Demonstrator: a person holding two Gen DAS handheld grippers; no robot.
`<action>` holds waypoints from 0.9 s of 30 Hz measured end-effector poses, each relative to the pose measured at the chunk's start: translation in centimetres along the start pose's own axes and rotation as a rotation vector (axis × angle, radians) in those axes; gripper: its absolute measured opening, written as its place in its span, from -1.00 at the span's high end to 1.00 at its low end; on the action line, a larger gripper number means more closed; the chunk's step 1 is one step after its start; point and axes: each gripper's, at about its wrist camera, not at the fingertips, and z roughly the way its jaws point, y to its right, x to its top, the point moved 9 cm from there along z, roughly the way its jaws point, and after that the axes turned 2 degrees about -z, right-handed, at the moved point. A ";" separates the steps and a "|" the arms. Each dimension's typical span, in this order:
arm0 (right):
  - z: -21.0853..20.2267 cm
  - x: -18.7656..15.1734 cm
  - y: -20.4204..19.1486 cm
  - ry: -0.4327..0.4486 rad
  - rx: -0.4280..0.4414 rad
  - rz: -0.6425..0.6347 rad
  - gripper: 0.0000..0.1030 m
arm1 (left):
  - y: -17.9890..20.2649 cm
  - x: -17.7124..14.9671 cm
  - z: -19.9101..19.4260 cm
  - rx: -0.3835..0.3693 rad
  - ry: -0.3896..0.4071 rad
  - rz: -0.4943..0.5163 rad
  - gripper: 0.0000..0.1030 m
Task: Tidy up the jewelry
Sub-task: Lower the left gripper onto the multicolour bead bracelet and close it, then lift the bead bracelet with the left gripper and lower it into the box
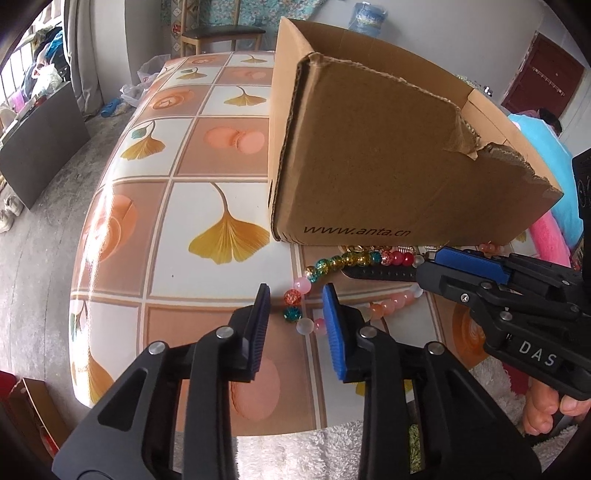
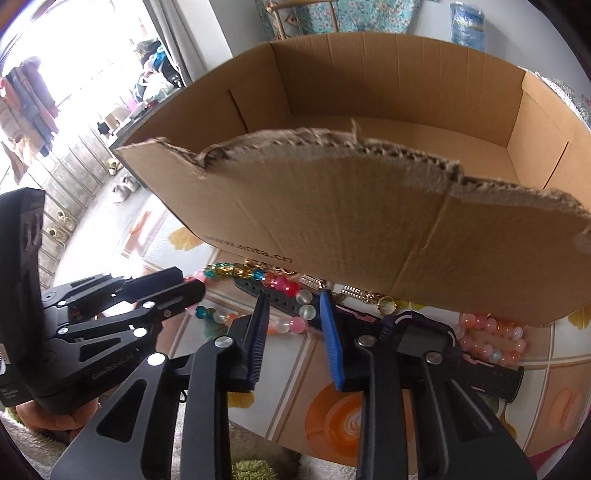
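A beaded necklace (image 1: 334, 263) of pink, white, teal, gold and red beads lies on the table in front of the cardboard box (image 1: 369, 166). My left gripper (image 1: 295, 314) is open, with the necklace's near beads between and just beyond its fingertips. My right gripper (image 2: 293, 317) is open over the necklace (image 2: 295, 325) and a black watch strap (image 2: 280, 299). The right gripper also shows in the left wrist view (image 1: 436, 264), at the beads by the box. The box (image 2: 369, 206) is open-topped and looks empty inside. A pink bead bracelet (image 2: 495, 338) and a black watch (image 2: 424, 338) lie at right.
The table (image 1: 184, 206) has a tile-and-ginkgo-leaf cloth. Gold and silver jewelry pieces (image 2: 354, 293) lie along the box's front wall. A chair (image 1: 221, 35) stands beyond the table. White towel fabric (image 1: 295, 450) lies at the near edge.
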 end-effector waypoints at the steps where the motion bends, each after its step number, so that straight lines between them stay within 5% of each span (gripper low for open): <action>1: 0.2 -0.1 0.1 -0.011 -0.005 0.000 0.55 | 0.0 0.1 0.1 0.008 -0.001 0.007 0.51; 10: 0.5 -0.2 0.2 -0.008 -0.012 -0.011 0.80 | 0.3 0.1 0.2 0.099 0.009 0.087 0.75; 27: -3.1 -0.5 -0.8 0.095 -0.020 -0.063 0.81 | 1.0 0.2 -3.2 0.107 0.098 0.108 0.84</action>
